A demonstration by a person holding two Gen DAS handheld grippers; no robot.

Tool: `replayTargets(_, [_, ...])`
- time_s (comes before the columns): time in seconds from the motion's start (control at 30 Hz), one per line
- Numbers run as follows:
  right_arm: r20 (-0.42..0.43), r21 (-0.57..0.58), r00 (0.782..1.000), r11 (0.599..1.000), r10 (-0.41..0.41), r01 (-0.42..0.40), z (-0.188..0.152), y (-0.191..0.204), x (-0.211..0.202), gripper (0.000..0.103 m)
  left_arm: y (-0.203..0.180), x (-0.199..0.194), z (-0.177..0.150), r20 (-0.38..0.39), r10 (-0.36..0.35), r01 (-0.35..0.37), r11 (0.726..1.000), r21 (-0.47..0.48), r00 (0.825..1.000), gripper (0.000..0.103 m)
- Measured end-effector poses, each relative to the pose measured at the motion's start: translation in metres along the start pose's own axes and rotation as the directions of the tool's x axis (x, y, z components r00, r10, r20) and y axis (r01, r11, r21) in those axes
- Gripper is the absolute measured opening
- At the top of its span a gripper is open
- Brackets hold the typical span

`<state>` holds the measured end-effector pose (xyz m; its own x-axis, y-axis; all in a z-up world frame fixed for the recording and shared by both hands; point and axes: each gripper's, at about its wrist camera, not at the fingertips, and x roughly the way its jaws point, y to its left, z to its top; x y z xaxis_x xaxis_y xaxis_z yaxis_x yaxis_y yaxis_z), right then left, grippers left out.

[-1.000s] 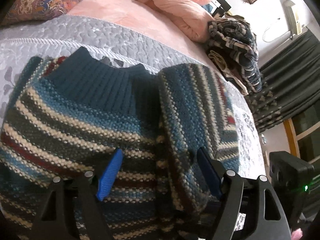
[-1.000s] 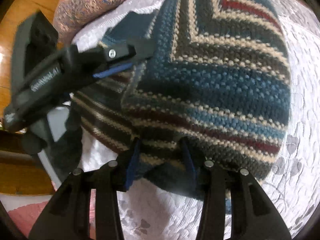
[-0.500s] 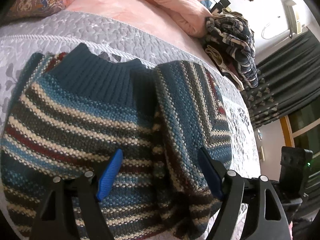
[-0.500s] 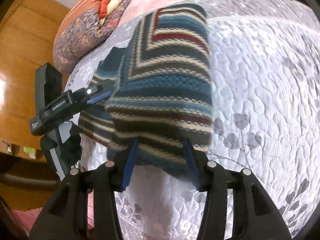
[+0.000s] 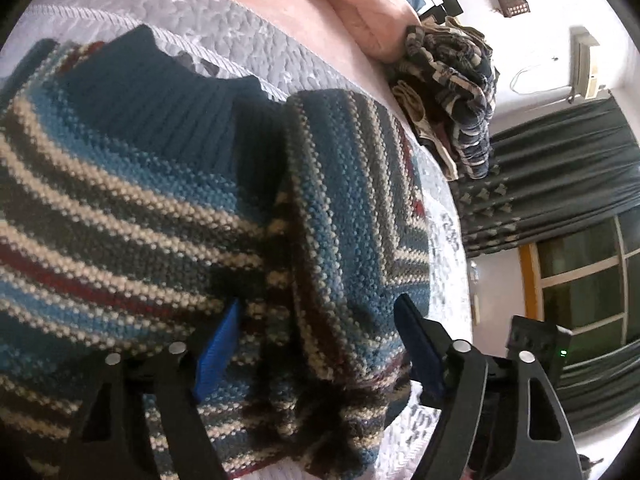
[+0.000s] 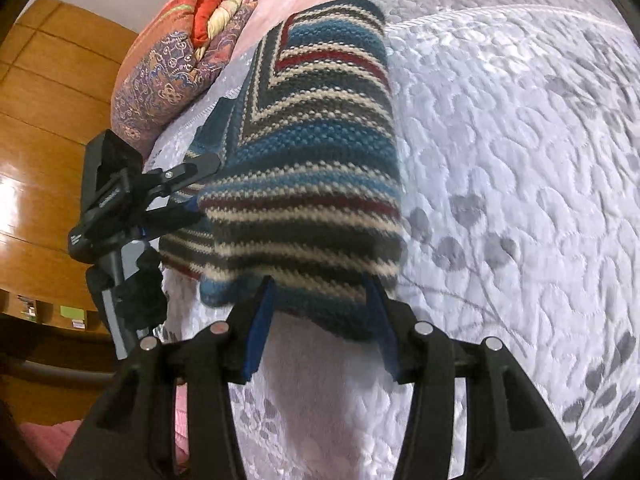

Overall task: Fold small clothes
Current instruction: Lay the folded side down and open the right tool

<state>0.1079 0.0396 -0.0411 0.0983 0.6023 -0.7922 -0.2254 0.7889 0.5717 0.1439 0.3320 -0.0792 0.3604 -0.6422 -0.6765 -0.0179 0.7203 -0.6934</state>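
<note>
a striped knit sweater [image 5: 168, 216] lies on a bed under a pale grey quilt [image 6: 520, 160] stitched with leaf shapes. its dark blue ribbed collar [image 5: 168, 112] points to the far side, and its right part [image 5: 352, 208] is folded over the body so the stripes meet at an angle.

the left gripper [image 5: 316, 348] hovers over the near hem with its blue pads set wide apart; knit fills the gap between them, but no pad presses on the cloth. in the right wrist view the same gripper [image 6: 176, 200] sits at the left edge of the sweater [image 6: 312, 152].

the right gripper [image 6: 320, 320] stands at the near end of the folded part, its pads apart with the hem bulging between them; whether they pinch the hem cannot be told, as the edge is blurred.

on the far left of the bed rests a patterned pillow [image 6: 168, 64]. a pink blanket [image 5: 360, 4] lies far behind the collar, with a pile of plaid clothes [image 5: 456, 80] to its right. dark curtains [image 5: 560, 184] hang at the right, and a wooden wall [image 6: 44, 128] stands at the left.
</note>
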Motion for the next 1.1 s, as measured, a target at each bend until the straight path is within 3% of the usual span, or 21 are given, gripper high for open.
replayTargets(0.17, [0.019, -0.010, 1.000, 1.000, 0.002, -0.002, -0.013, -0.009, -0.021, 0.048, -0.011, -0.008, -0.014, 0.025, 0.092, -0.092, 0.996, -0.002, 0.995, 0.074])
replayTargets(0.27, [0.031, -0.011, 0.999, 0.999, 0.040, -0.040, -0.018, -0.012, -0.026, 0.050, -0.019, -0.013, -0.017, 0.025, 0.080, -0.080, 0.997, 0.011, 0.996, 0.074])
replayTargets(0.33, [0.038, -0.002, 0.997, 0.998, 0.068, -0.068, -0.020, -0.016, -0.029, 0.050, -0.020, -0.006, -0.012, 0.016, 0.113, -0.113, 0.993, 0.024, 0.993, 0.074])
replayTargets(0.43, [0.050, 0.015, 0.994, 0.995, 0.098, -0.099, -0.024, -0.021, -0.032, 0.050, -0.010, 0.015, 0.000, -0.037, 0.096, -0.096, 0.995, -0.006, 0.995, 0.074])
replayTargets(0.6, [0.062, 0.036, 0.991, 0.992, 0.118, -0.120, -0.026, -0.031, -0.039, 0.050, -0.018, 0.009, 0.006, -0.019, 0.031, -0.031, 0.999, -0.021, 0.999, 0.074])
replayTargets(0.73, [0.075, 0.059, 0.988, 0.988, 0.136, -0.140, -0.028, -0.043, -0.045, 0.050, -0.037, 0.016, -0.003, -0.085, 0.167, -0.163, 0.986, 0.043, 0.982, 0.067])
replayTargets(0.83, [0.082, 0.061, 0.986, 0.987, 0.143, -0.148, -0.028, -0.047, -0.048, 0.050, -0.047, 0.017, -0.010, -0.086, 0.221, -0.216, 0.974, 0.070, 0.971, 0.064])
replayTargets(1.0, [0.078, 0.057, 0.986, 0.986, 0.151, -0.155, -0.030, -0.047, -0.047, 0.050, -0.063, 0.013, -0.003, -0.040, 0.200, -0.197, 0.978, 0.063, 0.979, 0.057])
replayTargets(1.1, [0.083, 0.056, 0.985, 0.986, 0.154, -0.159, -0.031, -0.048, -0.049, 0.051, -0.064, 0.026, 0.008, -0.062, 0.191, -0.187, 0.980, 0.063, 0.980, 0.057])
